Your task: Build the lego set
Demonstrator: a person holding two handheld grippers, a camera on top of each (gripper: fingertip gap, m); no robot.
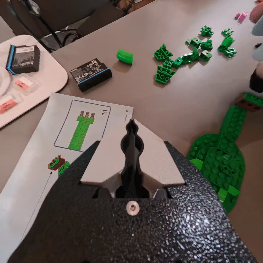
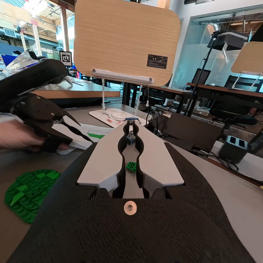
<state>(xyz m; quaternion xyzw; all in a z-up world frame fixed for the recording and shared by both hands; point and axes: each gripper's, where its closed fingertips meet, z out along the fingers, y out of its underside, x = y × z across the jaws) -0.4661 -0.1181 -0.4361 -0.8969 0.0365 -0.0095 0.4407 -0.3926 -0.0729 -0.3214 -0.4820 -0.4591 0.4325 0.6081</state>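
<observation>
My main piece, the flat dark green studded lego plate assembly with a rounded lobe and a narrow neck (image 1: 222,160), lies flat on the grey bench (image 1: 142,91) at the right of the left wrist view. Its long axis runs from the rounded end at lower right up to the neck at the right edge, where a brown brick capped with a green plate (image 1: 250,103) sits on it. In the right wrist view only the rounded end shows, at lower left (image 2: 29,195).

My left gripper (image 1: 132,121) hovers over the white instruction booklet (image 1: 42,163) in the lower left, its fingers pressed together and holding nothing. My right gripper (image 2: 131,122) has its fingers parted only a sliver at the tips, also empty; through the gap between them I see a small green wedge-shaped lego piece (image 2: 131,166) lying on the bench.

The loose pile of small green lego pieces (image 1: 190,54) sits in the upper right of the left wrist view, with a curved bright green lego piece (image 1: 125,56) apart to its left.

I judge the risks as these: the pieces lie close together, so closing on one could nudge or scatter its neighbours. The right fingers seem too narrow to straddle the wedge unless I open them first. A black battery pack with a blue stripe (image 1: 91,74) lies near the booklet and could get knocked.
</observation>
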